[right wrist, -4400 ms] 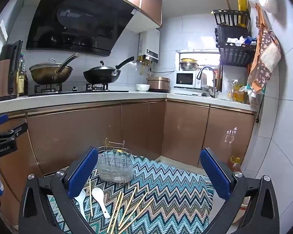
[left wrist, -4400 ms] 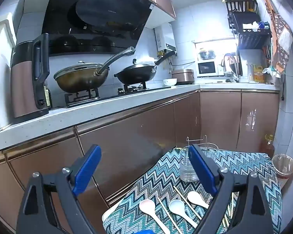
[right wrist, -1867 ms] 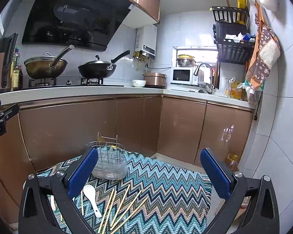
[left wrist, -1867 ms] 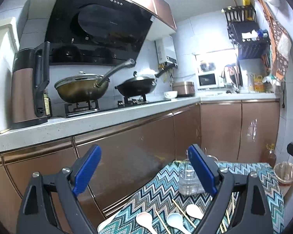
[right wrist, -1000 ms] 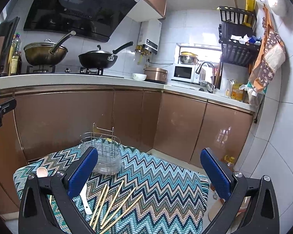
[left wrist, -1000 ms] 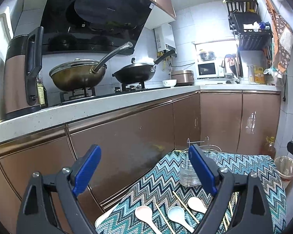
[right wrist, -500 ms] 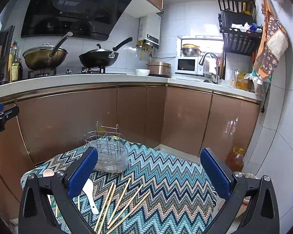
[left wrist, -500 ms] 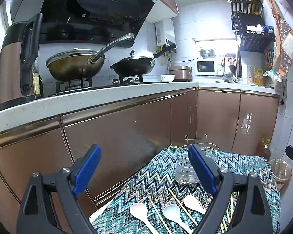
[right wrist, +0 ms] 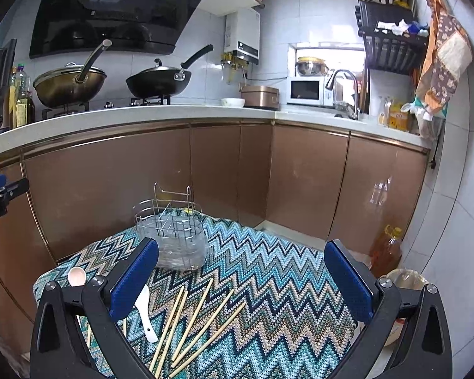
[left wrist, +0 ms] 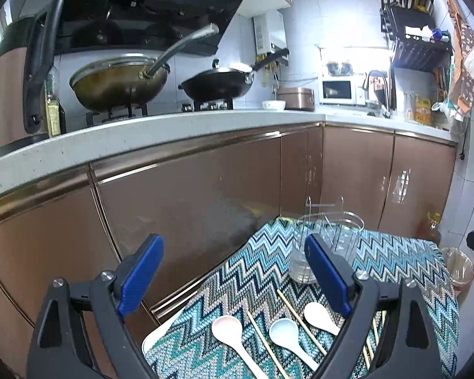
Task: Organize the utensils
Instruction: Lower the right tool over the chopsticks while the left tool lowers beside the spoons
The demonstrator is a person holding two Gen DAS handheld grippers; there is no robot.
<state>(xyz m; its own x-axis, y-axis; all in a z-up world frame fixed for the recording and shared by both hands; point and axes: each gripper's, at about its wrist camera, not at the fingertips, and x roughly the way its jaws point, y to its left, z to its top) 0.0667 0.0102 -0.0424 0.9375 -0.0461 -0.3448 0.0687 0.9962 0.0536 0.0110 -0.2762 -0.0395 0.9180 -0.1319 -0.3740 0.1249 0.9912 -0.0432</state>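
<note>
Here, both the left gripper (left wrist: 233,281) and right gripper (right wrist: 240,281) hover spread and empty above the zigzag cloth (right wrist: 268,284); spoons (left wrist: 284,336) and chopsticks (right wrist: 202,319) lie loose just before the apparently empty wire caddy (right wrist: 170,237), so sorting has yet to start, and a first pickup comes next

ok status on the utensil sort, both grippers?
Left gripper open, empty. Right gripper open, empty. Spoons and chopsticks loose on the zigzag cloth; wire caddy empty. Nothing blocking.
</note>
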